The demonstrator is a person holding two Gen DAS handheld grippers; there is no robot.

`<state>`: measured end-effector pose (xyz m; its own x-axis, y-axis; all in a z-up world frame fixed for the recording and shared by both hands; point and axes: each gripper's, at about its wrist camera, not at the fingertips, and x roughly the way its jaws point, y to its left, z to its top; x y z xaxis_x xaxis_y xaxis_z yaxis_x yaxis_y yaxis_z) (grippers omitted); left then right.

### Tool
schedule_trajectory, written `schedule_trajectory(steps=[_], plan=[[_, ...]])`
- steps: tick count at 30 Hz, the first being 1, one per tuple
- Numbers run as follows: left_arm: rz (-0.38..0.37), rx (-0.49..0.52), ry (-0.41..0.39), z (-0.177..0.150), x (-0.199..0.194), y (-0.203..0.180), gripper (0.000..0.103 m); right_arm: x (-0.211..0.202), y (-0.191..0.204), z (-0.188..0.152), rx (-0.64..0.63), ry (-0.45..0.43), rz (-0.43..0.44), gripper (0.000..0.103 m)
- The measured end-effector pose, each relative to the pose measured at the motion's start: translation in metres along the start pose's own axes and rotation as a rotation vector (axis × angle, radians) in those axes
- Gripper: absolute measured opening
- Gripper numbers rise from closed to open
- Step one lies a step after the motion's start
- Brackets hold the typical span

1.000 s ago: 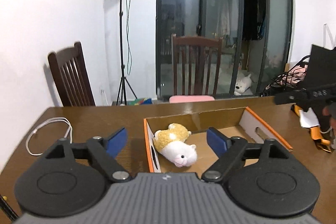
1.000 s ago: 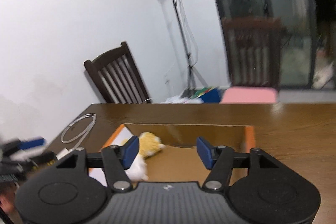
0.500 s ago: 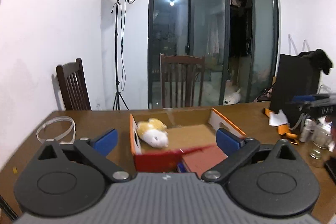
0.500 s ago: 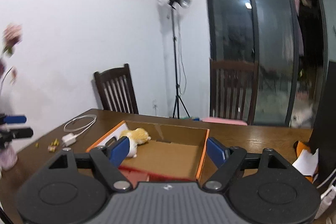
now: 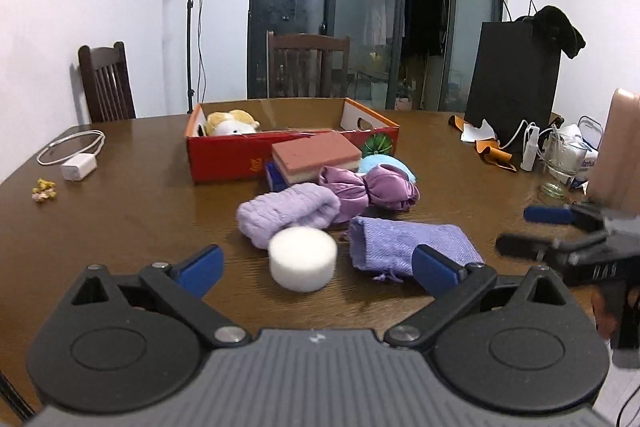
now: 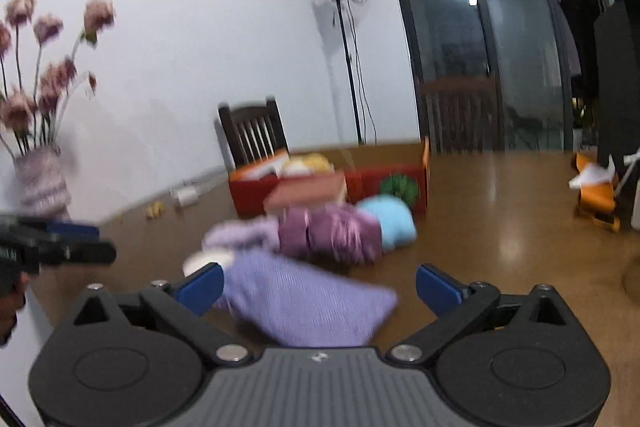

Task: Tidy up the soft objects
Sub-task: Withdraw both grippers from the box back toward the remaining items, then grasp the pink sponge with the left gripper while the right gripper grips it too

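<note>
A red cardboard box [image 5: 240, 157] on the wooden table holds a yellow-white plush toy [image 5: 231, 123]. In front of it lie a pink sponge block [image 5: 316, 155], a purple satin bundle [image 5: 370, 187], a light blue soft ball [image 5: 386, 165], a lilac fuzzy cloth [image 5: 288, 213], a lilac knitted pouch [image 5: 408, 243] and a white foam puck [image 5: 303, 257]. My left gripper [image 5: 316, 267] is open, just before the puck. My right gripper [image 6: 318, 285] is open over the pouch [image 6: 304, 301]; it also shows at the right of the left wrist view [image 5: 560, 231].
A white charger with cable [image 5: 78, 163] and a small yellow item [image 5: 43, 189] lie at the table's left. A black bag [image 5: 514, 83], bottles and a glass [image 5: 560, 163] stand at the right. A flower vase [image 6: 40, 183] stands at the left. Chairs stand behind the table.
Both grippers have pulled back from the box toward the near table edge and lowered. The soft items in front of the box have come into view. Both jaws stay open.
</note>
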<state>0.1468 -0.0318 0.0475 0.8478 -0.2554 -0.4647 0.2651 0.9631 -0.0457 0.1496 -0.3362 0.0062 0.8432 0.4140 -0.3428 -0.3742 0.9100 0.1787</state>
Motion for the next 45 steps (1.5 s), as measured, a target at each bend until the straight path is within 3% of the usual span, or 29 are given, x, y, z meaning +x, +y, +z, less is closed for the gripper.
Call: schedule_trajectory(steps=[3, 5, 6, 11, 14, 18, 21, 23, 24, 26, 29, 34, 45], plan=[[-0.009, -0.025, 0.009, 0.004, 0.015, -0.002, 0.100, 0.005, -0.001, -0.007, 0.009, 0.025, -0.003, 0.098], [-0.010, -0.033, 0.008, 0.009, 0.025, -0.001, 0.097, 0.007, -0.005, -0.009, 0.011, 0.021, 0.025, 0.081], [-0.011, -0.037, 0.009, 0.011, 0.029, 0.000, 0.096, 0.009, -0.006, -0.008, 0.015, 0.013, 0.024, 0.080], [-0.012, -0.074, 0.010, 0.027, 0.059, 0.014, 0.090, 0.031, -0.019, 0.017, 0.087, -0.058, 0.038, 0.082], [-0.007, -0.094, 0.005, 0.041, 0.083, 0.024, 0.079, 0.062, -0.023, 0.038, 0.116, -0.011, 0.070, 0.082], [-0.016, -0.124, 0.013, 0.063, 0.127, 0.038, 0.076, 0.108, -0.018, 0.068, 0.077, 0.026, 0.051, 0.079], [-0.050, -0.173, 0.034, 0.079, 0.165, 0.051, 0.065, 0.147, -0.018, 0.085, 0.082, 0.039, 0.056, 0.067], [-0.084, -0.207, 0.063, 0.084, 0.187, 0.060, 0.050, 0.176, -0.022, 0.094, 0.108, 0.049, 0.075, 0.059], [-0.098, -0.225, 0.080, 0.086, 0.196, 0.063, 0.049, 0.190, -0.023, 0.097, 0.122, 0.066, 0.076, 0.057], [-0.154, -0.264, 0.086, 0.083, 0.207, 0.070, 0.039, 0.215, -0.025, 0.101, 0.157, 0.098, 0.078, 0.042], [-0.166, -0.282, 0.068, 0.074, 0.209, 0.075, 0.033, 0.229, -0.026, 0.092, 0.178, 0.116, 0.080, 0.038], [-0.223, -0.367, 0.079, 0.072, 0.209, 0.083, 0.033, 0.234, -0.036, 0.083, 0.234, 0.124, 0.108, 0.036], [-0.247, -0.358, 0.029, 0.073, 0.201, 0.078, 0.032, 0.231, -0.037, 0.082, 0.236, 0.088, 0.108, 0.034]])
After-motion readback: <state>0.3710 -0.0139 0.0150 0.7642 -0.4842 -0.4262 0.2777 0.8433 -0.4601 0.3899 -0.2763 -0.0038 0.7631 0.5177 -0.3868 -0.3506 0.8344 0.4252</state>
